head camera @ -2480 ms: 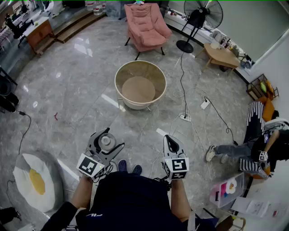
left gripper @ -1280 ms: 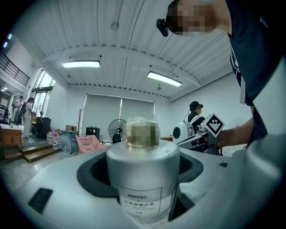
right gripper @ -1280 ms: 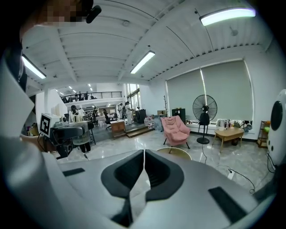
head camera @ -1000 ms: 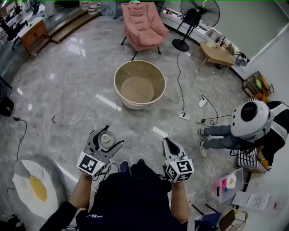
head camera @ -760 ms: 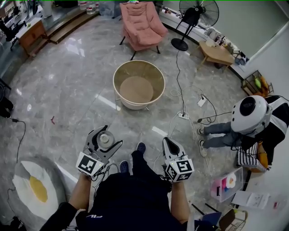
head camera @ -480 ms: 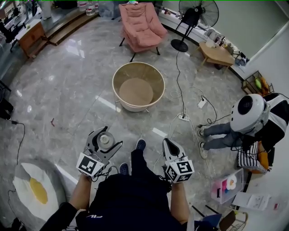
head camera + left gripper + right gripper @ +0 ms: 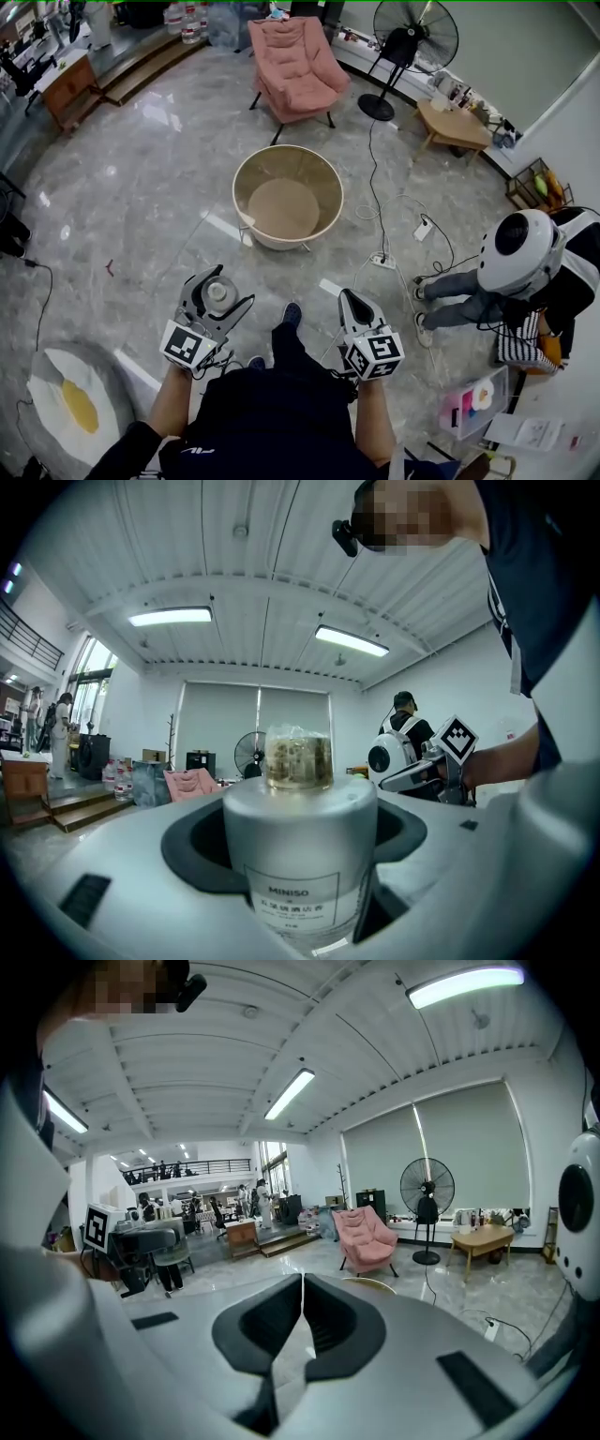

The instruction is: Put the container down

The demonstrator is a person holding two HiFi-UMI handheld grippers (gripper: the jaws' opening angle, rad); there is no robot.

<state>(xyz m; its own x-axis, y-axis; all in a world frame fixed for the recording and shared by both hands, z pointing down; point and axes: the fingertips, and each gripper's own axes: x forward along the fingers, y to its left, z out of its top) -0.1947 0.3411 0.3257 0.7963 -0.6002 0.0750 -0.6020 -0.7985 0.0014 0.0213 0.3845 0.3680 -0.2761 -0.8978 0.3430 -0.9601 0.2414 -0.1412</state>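
Observation:
My left gripper (image 7: 221,291) is shut on a small grey cylindrical container (image 7: 218,293) with a clear stopper. In the left gripper view the container (image 7: 300,855) stands upright between the jaws, with a white MINISO label low on its side. My right gripper (image 7: 349,302) is shut with nothing in it; in the right gripper view its jaws (image 7: 302,1321) meet tip to tip. Both grippers are held at waist height above the marble floor. A round beige tub-shaped table (image 7: 287,195) stands on the floor ahead of them.
A pink armchair (image 7: 296,58) and a standing fan (image 7: 412,42) are beyond the tub. Cables and a power strip (image 7: 382,262) lie on the floor right of it. A person in a white helmet (image 7: 518,253) sits at the right. An egg-shaped rug (image 7: 61,403) lies at the lower left.
The person carrying the grippers has stepped forward, a foot now showing between them. The helmeted person at the right has come into view. Both grippers keep their pose and grip.

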